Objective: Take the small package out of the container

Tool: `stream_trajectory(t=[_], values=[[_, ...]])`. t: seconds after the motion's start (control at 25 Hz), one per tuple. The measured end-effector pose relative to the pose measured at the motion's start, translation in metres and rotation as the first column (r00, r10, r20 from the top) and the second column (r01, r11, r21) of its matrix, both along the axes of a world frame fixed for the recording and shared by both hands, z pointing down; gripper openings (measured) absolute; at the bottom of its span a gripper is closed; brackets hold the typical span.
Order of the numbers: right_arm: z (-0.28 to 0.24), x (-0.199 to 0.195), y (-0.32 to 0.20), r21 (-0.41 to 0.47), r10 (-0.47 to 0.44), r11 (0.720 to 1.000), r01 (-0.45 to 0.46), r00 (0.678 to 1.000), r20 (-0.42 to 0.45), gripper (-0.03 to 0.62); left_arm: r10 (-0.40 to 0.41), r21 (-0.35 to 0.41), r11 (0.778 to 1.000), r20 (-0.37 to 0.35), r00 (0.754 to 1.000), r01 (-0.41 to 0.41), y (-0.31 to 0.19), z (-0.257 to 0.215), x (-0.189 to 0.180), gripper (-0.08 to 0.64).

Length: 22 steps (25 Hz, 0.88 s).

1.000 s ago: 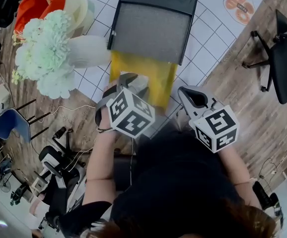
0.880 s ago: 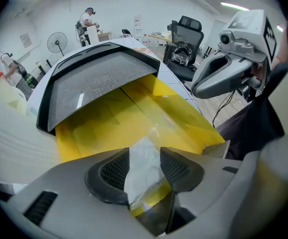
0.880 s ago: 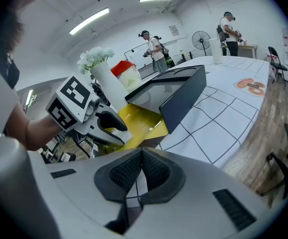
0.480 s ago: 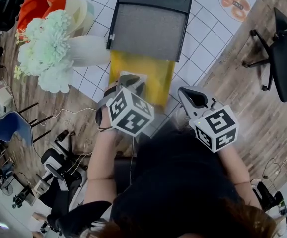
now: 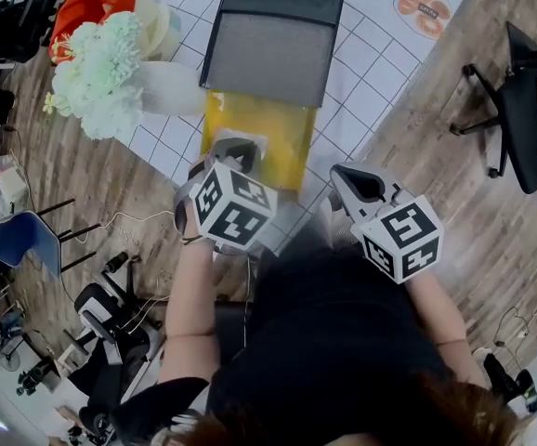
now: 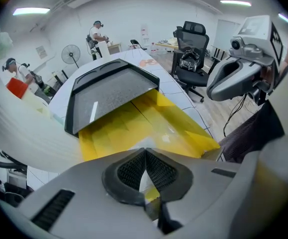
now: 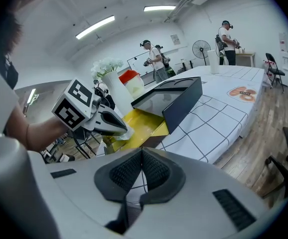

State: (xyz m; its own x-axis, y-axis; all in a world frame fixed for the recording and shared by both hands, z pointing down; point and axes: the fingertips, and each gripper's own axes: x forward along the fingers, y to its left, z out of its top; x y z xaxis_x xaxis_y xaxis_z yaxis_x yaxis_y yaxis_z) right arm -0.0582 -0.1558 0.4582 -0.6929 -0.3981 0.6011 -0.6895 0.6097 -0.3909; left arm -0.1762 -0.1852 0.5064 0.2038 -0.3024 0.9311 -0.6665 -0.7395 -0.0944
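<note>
A yellow container (image 5: pixel 270 126) lies on the white gridded table (image 5: pixel 371 54), its dark grey lid (image 5: pixel 270 46) tipped back at the far end. My left gripper (image 5: pixel 235 149) is at the container's near edge, shut on the small package (image 7: pixel 119 132), a thin clear-white packet that shows as a pale sliver (image 6: pixel 145 182) between the pads. The yellow container (image 6: pixel 134 126) and lid (image 6: pixel 109 91) fill the left gripper view. My right gripper (image 5: pixel 342 178) hovers to the right, off the table's near edge, shut with nothing in it. From there I see the left gripper (image 7: pixel 115 128) over the container (image 7: pixel 143 123).
A white vase of pale flowers (image 5: pixel 101 74) and an orange object (image 5: pixel 87 3) stand at the table's left. An orange sticker (image 5: pixel 419 9) marks the far right corner. A black office chair (image 5: pixel 529 110) stands on the wood floor to the right. People work in the background.
My left gripper's jaws have closed at the container's near edge, on the packet. The right gripper has stayed where it was. The head view has shifted slightly.
</note>
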Motion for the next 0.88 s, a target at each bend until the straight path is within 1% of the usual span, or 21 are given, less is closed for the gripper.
stream_trajectory(t=[0.24,0.4,0.56,0.72,0.88], values=[[-0.018,0.009,0.012,0.033,-0.01,0.999,0.01,1.0,0.019,0.015,-0.043,0.083,0.995,-0.037,0.998,0.046,0.004,-0.034,0.012,0.026],[-0.028,0.015,0.02,0.056,-0.013,0.998,0.011,0.999,0.03,0.015,-0.07,0.135,0.988,-0.085,0.994,0.081,0.009,-0.061,0.022,0.026],[-0.037,0.022,0.023,0.076,-0.01,0.997,0.007,0.999,0.041,0.015,-0.079,0.183,0.978,-0.098,0.992,0.096,0.016,-0.084,0.03,0.026],[-0.046,0.03,0.023,0.094,-0.007,0.996,0.002,0.999,0.053,0.015,-0.1,0.213,0.969,-0.117,0.988,0.123,0.023,-0.1,0.035,0.026],[-0.054,0.036,0.025,0.108,-0.005,0.994,-0.002,0.998,0.063,0.015,-0.118,0.222,0.964,-0.14,0.983,0.148,0.034,-0.109,0.039,0.026]])
